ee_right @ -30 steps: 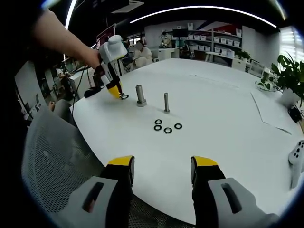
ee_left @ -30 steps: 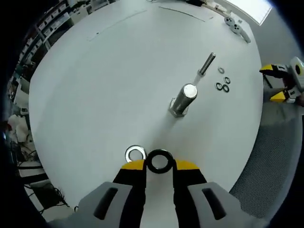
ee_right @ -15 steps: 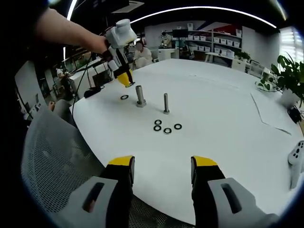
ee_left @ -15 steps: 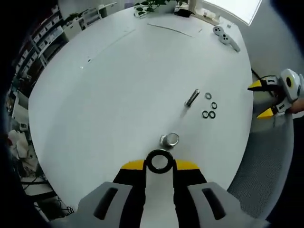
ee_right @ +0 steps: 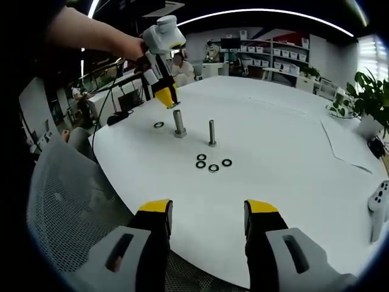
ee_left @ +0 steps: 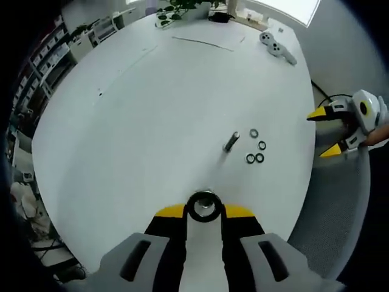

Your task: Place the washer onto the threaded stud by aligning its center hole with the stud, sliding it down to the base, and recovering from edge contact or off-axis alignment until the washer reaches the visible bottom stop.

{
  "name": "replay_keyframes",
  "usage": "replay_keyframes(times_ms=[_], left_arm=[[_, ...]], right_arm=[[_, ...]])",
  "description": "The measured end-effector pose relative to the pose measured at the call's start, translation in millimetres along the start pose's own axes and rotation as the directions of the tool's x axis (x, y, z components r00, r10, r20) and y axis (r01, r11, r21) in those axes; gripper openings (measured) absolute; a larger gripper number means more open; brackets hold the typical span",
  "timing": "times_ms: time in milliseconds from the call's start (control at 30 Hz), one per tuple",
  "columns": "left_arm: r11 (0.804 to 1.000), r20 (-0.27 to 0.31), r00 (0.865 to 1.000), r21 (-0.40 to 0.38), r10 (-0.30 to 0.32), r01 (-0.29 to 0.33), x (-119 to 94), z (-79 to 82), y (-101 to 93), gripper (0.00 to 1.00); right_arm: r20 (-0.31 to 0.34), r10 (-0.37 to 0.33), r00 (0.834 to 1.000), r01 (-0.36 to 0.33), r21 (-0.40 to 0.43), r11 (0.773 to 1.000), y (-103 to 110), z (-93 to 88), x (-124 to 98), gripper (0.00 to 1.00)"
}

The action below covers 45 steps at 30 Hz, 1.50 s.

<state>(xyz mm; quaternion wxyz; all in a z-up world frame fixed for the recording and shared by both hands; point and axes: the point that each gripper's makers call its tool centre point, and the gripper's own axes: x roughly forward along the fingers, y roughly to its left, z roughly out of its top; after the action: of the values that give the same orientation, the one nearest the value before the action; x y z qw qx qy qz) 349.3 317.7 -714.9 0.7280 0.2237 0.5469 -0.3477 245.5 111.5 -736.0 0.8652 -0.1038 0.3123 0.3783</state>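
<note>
Overhead, left gripper [ee_left: 204, 212] pinching dark metal ring washer [ee_left: 203, 205] directly above steel threaded stud [ee_right: 179, 121], aligning hole; right gripper [ee_right: 206, 210] spread, idle.

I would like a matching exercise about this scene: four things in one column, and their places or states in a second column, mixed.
Things:
1. black washer
2. thick stud
3. thin stud
4. right gripper

Places or states:
A. open, holding nothing
B. stands beside four loose rings
C. held in the left gripper
D. stands right below the left gripper, a lone ring lying beside it

Pairs: 1-C, 2-D, 3-B, 4-A
</note>
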Motion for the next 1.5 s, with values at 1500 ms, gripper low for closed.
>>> replay_keyframes(times_ms=[1500], left_arm=[[0.993,-0.120,0.993,0.117,0.014,0.001,28,-4.1,-2.0,0.19]], right_arm=[[0.000,-0.007,1.000,0.007,-0.014,1.000,-1,0.0,0,0.49]])
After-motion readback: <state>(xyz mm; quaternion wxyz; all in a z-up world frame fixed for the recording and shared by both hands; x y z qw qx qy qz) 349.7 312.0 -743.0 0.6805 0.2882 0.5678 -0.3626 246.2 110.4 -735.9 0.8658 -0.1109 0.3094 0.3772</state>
